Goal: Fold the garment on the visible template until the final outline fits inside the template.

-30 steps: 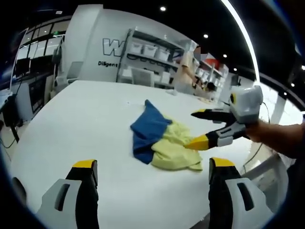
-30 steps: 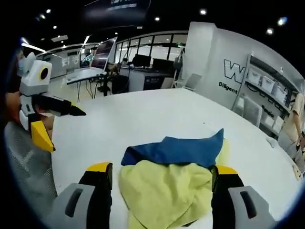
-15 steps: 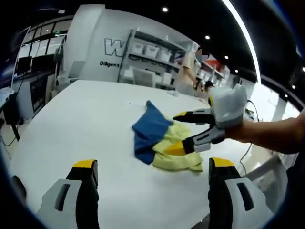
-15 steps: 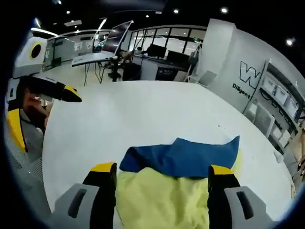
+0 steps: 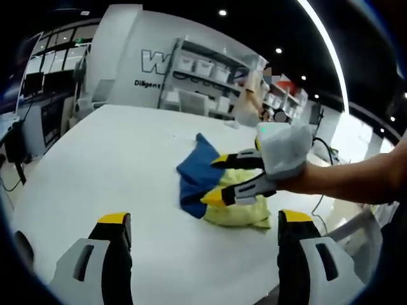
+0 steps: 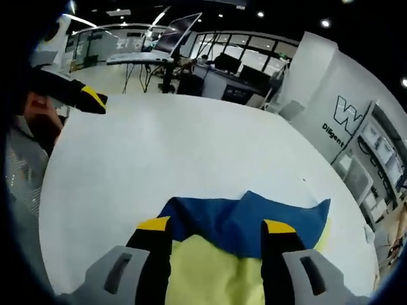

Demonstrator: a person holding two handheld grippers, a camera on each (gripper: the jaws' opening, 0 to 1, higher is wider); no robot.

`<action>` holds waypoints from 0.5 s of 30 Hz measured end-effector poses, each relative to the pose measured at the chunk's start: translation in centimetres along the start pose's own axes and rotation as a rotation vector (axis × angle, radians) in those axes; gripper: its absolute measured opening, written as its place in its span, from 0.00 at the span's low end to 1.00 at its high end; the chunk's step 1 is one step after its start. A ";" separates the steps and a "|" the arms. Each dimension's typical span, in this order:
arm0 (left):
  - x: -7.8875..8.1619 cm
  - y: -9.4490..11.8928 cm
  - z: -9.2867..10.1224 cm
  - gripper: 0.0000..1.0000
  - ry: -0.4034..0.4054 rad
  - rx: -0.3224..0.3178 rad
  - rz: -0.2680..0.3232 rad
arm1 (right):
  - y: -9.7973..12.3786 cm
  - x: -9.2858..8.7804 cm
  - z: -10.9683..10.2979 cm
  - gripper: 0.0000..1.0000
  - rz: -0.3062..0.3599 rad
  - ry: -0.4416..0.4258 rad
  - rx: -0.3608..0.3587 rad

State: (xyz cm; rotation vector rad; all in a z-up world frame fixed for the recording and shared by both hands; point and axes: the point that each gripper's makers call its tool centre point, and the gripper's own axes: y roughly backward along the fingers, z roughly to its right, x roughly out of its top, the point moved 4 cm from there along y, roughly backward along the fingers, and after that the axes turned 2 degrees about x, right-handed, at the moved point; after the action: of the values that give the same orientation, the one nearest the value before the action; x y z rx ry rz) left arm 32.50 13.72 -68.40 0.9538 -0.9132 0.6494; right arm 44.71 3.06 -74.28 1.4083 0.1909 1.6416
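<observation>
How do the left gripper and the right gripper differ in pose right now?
The right gripper is down over the blue-and-yellow garment, its jaws straddling the cloth; the left gripper hangs back above bare white table. The right gripper's jaws stand narrower than the left gripper's. Both are open, holding nothing.

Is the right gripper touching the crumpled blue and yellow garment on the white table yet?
Cannot tell. In the left gripper view the right gripper overlaps the crumpled blue and yellow garment with jaws parted; neither view shows plain contact or a gap.
</observation>
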 end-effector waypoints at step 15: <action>0.0 0.0 -0.1 0.90 0.032 -0.002 0.002 | -2.4 0.1 -1.0 0.39 -0.038 0.164 0.017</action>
State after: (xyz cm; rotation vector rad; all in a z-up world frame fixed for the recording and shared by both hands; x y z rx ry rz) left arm 32.52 13.85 -68.43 0.9381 -0.8870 0.6633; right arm 45.19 4.88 -76.09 1.2748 0.3250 1.7277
